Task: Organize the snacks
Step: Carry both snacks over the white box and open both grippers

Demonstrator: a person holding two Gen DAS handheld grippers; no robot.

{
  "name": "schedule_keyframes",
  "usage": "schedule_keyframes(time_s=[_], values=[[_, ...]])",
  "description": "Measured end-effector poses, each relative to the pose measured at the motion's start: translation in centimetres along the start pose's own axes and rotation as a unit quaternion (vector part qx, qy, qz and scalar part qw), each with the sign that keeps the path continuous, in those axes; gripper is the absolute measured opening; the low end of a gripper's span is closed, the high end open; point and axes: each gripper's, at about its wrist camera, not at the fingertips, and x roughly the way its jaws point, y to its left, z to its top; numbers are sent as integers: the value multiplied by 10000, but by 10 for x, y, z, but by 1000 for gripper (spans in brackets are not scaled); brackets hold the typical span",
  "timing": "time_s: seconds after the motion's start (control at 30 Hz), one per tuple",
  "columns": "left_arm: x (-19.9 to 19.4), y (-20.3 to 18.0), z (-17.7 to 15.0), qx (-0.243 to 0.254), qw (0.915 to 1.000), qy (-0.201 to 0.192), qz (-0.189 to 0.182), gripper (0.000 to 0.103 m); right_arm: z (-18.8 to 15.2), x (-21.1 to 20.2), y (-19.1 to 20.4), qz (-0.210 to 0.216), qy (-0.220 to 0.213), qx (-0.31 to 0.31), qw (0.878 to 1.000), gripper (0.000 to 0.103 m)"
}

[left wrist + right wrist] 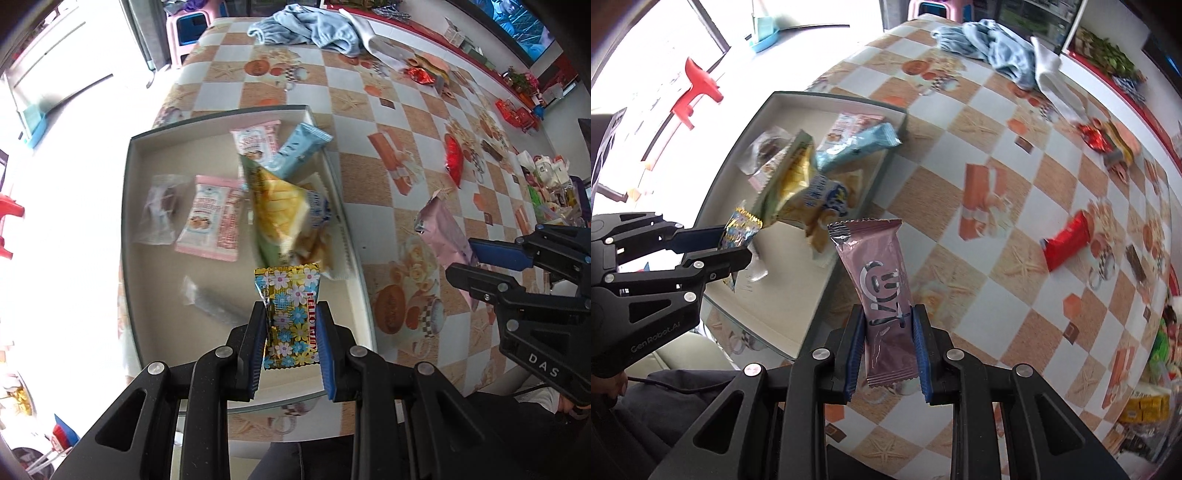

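Grey-rimmed and white inside, the tray (142,155) already holds several packets — two pink ones, a blue one (301,147), a yellow-green bag (280,210) and a clear-wrapped sweet, though blur makes an exact count unsafe. The left gripper (291,317) is clamped on a gold flowered packet (290,310) above the tray's near end. The right gripper (890,332) is clamped on a mauve bar (882,295), over the table just beside the tray's rim. So the job looks roughly half done: both held packets must still go in. Loose snacks remain on the table — a red packet (1067,243) in the middle and a small heap (1108,144) toward the far side. The table (369,92) wears an orange-and-white checked cloth printed with food pictures; a blue towel (306,29) lies crumpled at its far end. Plastic stools and a bright window stand beyond.
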Motion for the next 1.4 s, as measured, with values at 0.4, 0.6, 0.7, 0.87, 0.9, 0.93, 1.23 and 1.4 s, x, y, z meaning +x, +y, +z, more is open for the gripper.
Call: schedule_keyframes(time_s=[0.4, 0.6, 0.7, 0.87, 0.9, 0.93, 1.23, 1.4], values=[[-2, 34, -20, -315, 9994, 44, 106, 28, 11, 6, 38, 48, 60, -307, 9995, 27], [0, 53, -35, -600, 9981, 131, 101, 28, 13, 12, 62, 109, 110, -550, 9984, 27], [1, 62, -41, -704, 9973, 177, 127, 28, 13, 16, 72, 203, 155, -649, 9976, 27], [-1, 69, -42, -746, 9969, 167, 167, 28, 17, 20, 86, 273, 165, -758, 9966, 27], [-1, 70, -42, -746, 9969, 168, 173, 28, 19, 20, 87, 281, 154, -761, 9966, 27], [-1, 71, -41, -739, 9970, 173, 178, 28, 21, 20, 89, 291, 137, -771, 9965, 27], [1, 70, -26, -571, 9979, 151, 248, 29, 22, 20, 98, 334, 144, -926, 9950, 27], [2, 72, -23, -567, 9978, 181, 276, 29, 26, 17, 98, 318, 92, -929, 9951, 27]])
